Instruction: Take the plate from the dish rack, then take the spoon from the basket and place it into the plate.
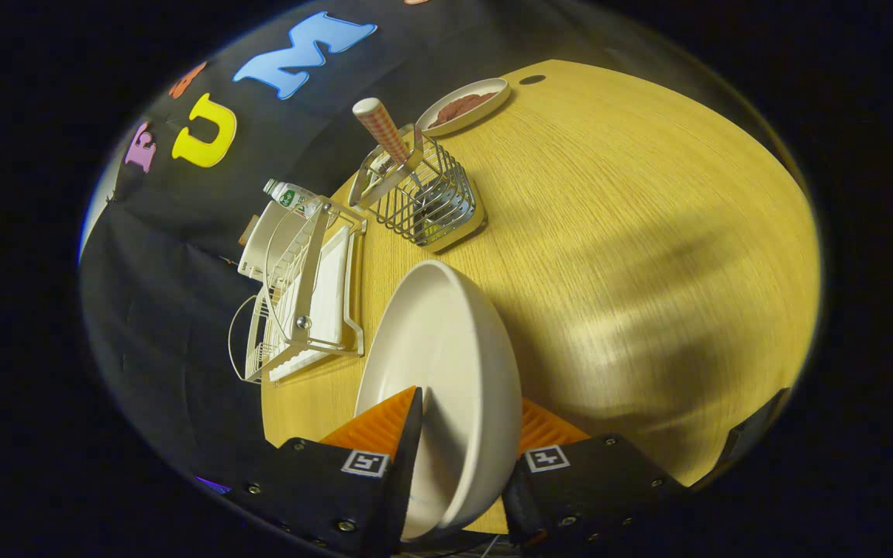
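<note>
A round, cream-white ceramic plate (439,364) is held on edge above the yellow wooden table (648,256), its rim pinched between both fingers of the gripper (458,449). Stiff, smooth and breakable, it is best gripped firmly at the rim.

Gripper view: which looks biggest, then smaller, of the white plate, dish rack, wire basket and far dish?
1. White plate, gripped between the jaws, so nearness inflates it.
2. Dish rack.
3. Wire basket.
4. Far dish.
</note>
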A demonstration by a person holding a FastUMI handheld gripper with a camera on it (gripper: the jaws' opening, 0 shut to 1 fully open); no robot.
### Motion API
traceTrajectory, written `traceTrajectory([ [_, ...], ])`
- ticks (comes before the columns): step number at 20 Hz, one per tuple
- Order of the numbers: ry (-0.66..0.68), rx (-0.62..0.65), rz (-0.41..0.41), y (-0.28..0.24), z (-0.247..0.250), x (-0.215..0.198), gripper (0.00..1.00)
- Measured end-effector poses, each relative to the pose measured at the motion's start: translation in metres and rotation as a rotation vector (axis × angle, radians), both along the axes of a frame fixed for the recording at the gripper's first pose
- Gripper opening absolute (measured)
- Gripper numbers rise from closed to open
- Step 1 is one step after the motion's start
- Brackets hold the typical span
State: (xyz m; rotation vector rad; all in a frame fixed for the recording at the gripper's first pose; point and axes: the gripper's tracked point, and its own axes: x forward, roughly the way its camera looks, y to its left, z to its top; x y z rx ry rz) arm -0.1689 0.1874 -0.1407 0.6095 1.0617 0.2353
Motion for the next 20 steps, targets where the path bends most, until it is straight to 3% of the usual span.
traceTrajectory([
  [2,-0.011,-0.057,0.002,-0.016,0.000,0.001,0.53],
  [3,-0.030,-0.090,0.004,-0.025,0.003,0.003,0.63],
  [4,-0.040,-0.125,0.008,-0.033,0.004,0.004,0.65],
  [10,-0.328,-0.432,0.069,-0.075,0.063,0.026,0.65],
  [17,-0.772,-0.486,0.006,-0.076,0.174,0.071,0.64],
  [20,-0.893,-0.514,-0.029,-0.076,0.198,0.084,0.64],
])
